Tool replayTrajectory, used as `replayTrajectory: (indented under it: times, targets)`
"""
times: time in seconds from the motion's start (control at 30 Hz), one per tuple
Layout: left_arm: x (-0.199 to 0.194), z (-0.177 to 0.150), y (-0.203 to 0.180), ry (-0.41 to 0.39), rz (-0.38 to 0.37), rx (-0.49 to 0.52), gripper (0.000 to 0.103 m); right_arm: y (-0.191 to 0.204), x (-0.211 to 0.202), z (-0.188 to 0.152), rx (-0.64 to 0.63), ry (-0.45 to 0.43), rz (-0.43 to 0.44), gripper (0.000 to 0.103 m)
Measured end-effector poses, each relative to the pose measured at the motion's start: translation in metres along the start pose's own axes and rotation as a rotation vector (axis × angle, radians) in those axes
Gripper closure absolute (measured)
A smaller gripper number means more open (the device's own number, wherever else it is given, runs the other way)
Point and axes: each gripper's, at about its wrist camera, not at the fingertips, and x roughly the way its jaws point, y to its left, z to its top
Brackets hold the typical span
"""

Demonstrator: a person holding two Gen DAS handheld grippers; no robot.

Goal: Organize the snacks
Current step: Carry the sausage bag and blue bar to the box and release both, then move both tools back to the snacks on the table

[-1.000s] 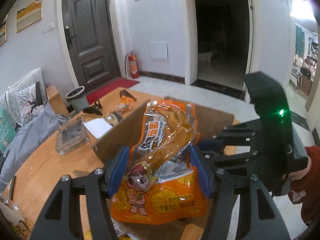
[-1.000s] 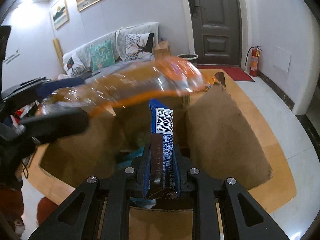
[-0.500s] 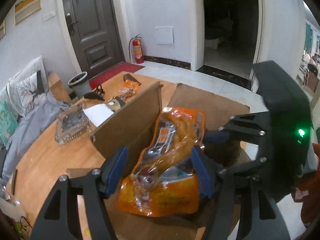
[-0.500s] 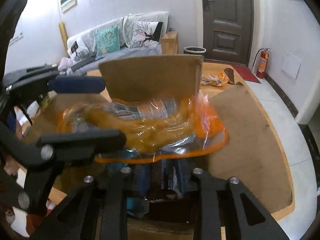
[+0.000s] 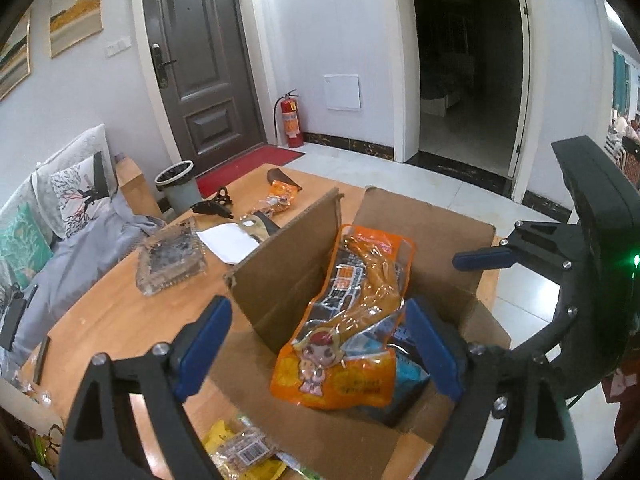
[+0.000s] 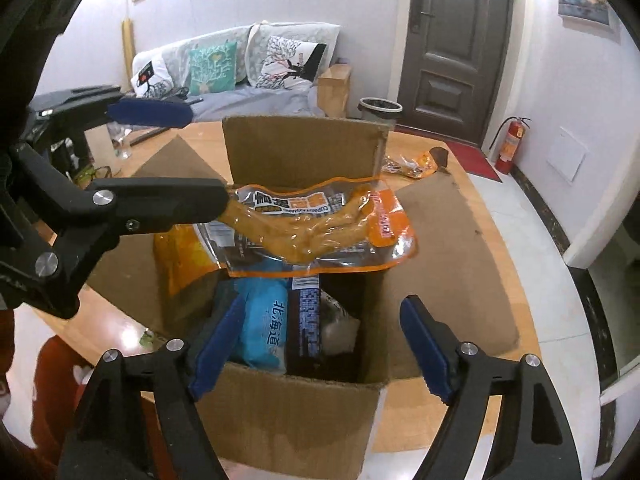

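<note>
Left wrist view: both the left hand-held gripper (image 5: 320, 344) and right hand-held gripper (image 6: 320, 340) are opening, gripping nothing, above the orange snack pack (image 5: 352, 320) in the cardboard box (image 5: 288, 272).

Cardboard box (image 5: 288, 280) on wooden table (image 5: 120, 320)

An orange chicken-foot snack pouch (image 5: 352, 320) lay tilted across the top of the open cardboard box (image 5: 288, 276), its far end toward twelve o'clock. Beneath it in the box stood a light-blue packet (image 6: 266, 328) and a dark bar wrapper (image 6: 308, 320).
</note>
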Motion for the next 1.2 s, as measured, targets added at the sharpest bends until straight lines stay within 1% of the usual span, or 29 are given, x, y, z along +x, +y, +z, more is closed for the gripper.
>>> replayTrajectory:
  times: [0.13, 0.33, 0.43, 0.47, 0.53, 0.6, 0.67, 0.73, 0.83, 0.87, 0.93, 0.97, 1.0, 1.03, 1.07, 1.13, 1.17, 1.2]
  targets:
    - [-0.021, -0.005, 0.007, -0.027, 0.016, -0.02, 0.014, 0.003, -0.011, 0.003, 0.034, -0.019, 0.018, 0.025]
    - [-0.07, -0.015, 0.025, -0.088, 0.052, -0.054, 0.014, 0.028, -0.033, 0.011, 0.013, -0.07, 0.044, 0.025]
    - [-0.093, -0.024, 0.038, -0.113, 0.061, -0.074, 0.013, 0.037, -0.038, 0.016, 0.016, -0.082, 0.033, 0.025]
    - [-0.097, -0.027, 0.041, -0.117, 0.062, -0.081, 0.013, 0.038, -0.037, 0.019, 0.018, -0.091, 0.029, 0.026]
    - [-0.104, -0.034, 0.05, -0.122, 0.064, -0.103, 0.011, 0.038, -0.029, 0.024, 0.009, -0.092, 0.009, 0.034]
    - [-0.108, -0.04, 0.057, -0.126, 0.061, -0.126, 0.009, 0.033, -0.011, 0.03, 0.02, -0.072, -0.014, 0.057]
    - [-0.11, -0.046, 0.063, -0.126, 0.055, -0.144, 0.009, 0.024, 0.008, 0.035, 0.063, -0.057, 0.017, 0.065]
    - [-0.109, -0.05, 0.068, -0.121, 0.056, -0.155, 0.009, 0.017, 0.03, 0.038, 0.095, -0.02, 0.023, 0.066]
    - [-0.099, -0.055, 0.072, -0.105, 0.061, -0.157, 0.009, 0.012, 0.04, 0.038, 0.132, -0.008, 0.054, 0.066]
    - [-0.097, -0.056, 0.073, -0.101, 0.062, -0.158, 0.009, 0.011, 0.044, 0.039, 0.146, 0.01, 0.068, 0.065]
    - [-0.088, -0.057, 0.074, -0.092, 0.061, -0.161, 0.009, 0.009, 0.063, 0.035, 0.163, 0.123, 0.099, 0.066]
    - [-0.086, -0.059, 0.075, -0.092, 0.057, -0.164, 0.009, 0.009, 0.075, 0.03, 0.162, 0.17, 0.092, 0.066]
    - [-0.084, -0.059, 0.075, -0.091, 0.054, -0.165, 0.009, 0.012, 0.082, 0.024, 0.131, 0.153, 0.058, 0.066]
    - [-0.082, -0.061, 0.076, -0.086, 0.051, -0.166, 0.009, 0.012, 0.083, 0.022, 0.12, 0.137, 0.047, 0.066]
    - [-0.079, -0.062, 0.076, -0.077, 0.049, -0.162, 0.009, 0.008, 0.082, 0.022, 0.157, 0.127, 0.066, 0.066]
    - [-0.075, -0.062, 0.076, -0.069, 0.059, -0.144, 0.009, 0.0, 0.079, 0.022, 0.229, 0.12, 0.132, 0.066]
    - [-0.073, -0.063, 0.075, -0.07, 0.066, -0.136, 0.009, -0.001, 0.077, 0.022, 0.234, 0.12, 0.143, 0.066]
    - [-0.072, -0.063, 0.075, -0.07, 0.073, -0.129, 0.009, -0.002, 0.073, 0.023, 0.224, 0.111, 0.132, 0.066]
